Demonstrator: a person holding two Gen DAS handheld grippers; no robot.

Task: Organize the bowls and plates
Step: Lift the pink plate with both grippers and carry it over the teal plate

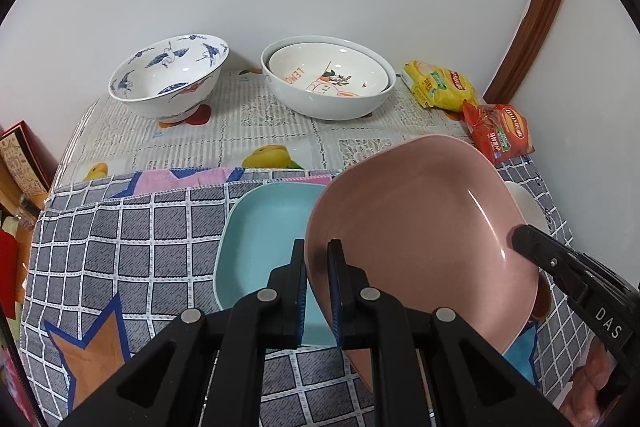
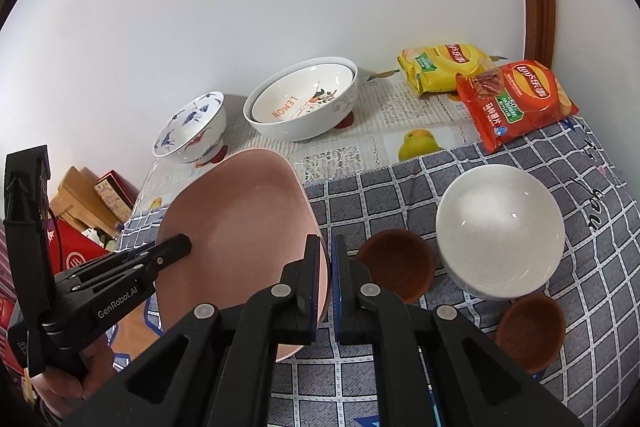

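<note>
Plate handling note: pink plate (image 1: 420,227) is lifted and tilted above the blue plate (image 1: 264,227) on the checked cloth (image 1: 120,235). Left gripper (image 1: 317,267) and right gripper (image 2: 325,267) each have fingers clamped on opposite rims. Looks like stiff, glazed ceramic, so probably slippery and chip-prone; rim pinch from both sides seems right, keep it level.
</note>
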